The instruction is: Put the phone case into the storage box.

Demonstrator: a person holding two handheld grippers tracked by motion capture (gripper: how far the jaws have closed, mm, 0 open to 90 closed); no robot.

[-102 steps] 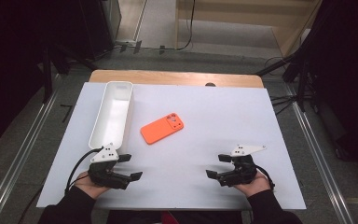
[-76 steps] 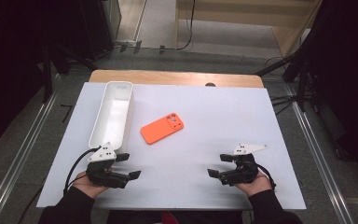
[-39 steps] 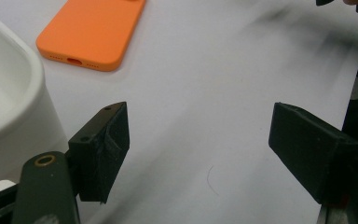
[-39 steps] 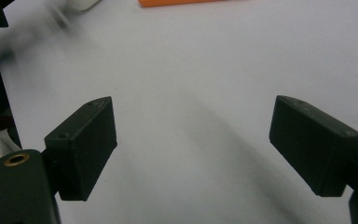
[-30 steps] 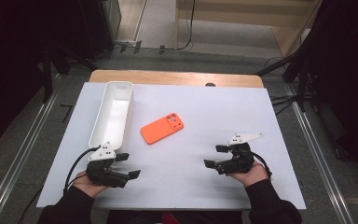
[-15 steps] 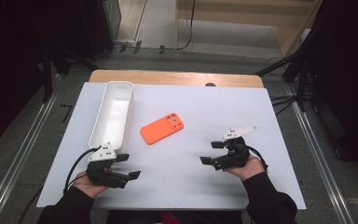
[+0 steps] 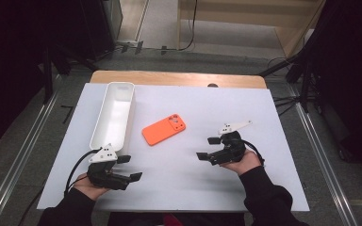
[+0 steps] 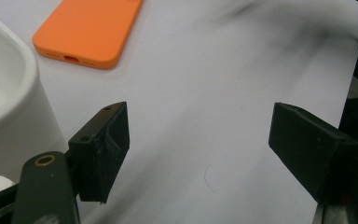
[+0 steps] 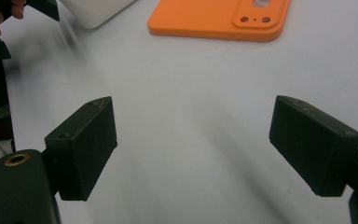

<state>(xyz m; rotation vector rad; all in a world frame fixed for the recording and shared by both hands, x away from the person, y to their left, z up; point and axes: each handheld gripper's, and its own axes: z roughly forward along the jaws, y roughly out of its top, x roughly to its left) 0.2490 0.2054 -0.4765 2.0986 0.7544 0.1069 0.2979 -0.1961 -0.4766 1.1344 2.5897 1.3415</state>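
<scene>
Both hands (image 7: 245, 162) low, fingers (image 9: 81, 144) spread.

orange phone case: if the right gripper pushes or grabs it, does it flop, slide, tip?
The orange phone case lies flat on the white table cover, so tipping seems unlikely. It looks thin and probably light; a push would likely slide it. Its low edge may be hard to pinch.

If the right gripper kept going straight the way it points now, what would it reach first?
Probably the flat orange phone case, lying camera side up ahead of the open right gripper; only bare white table lies between, though height is unclear.
</scene>
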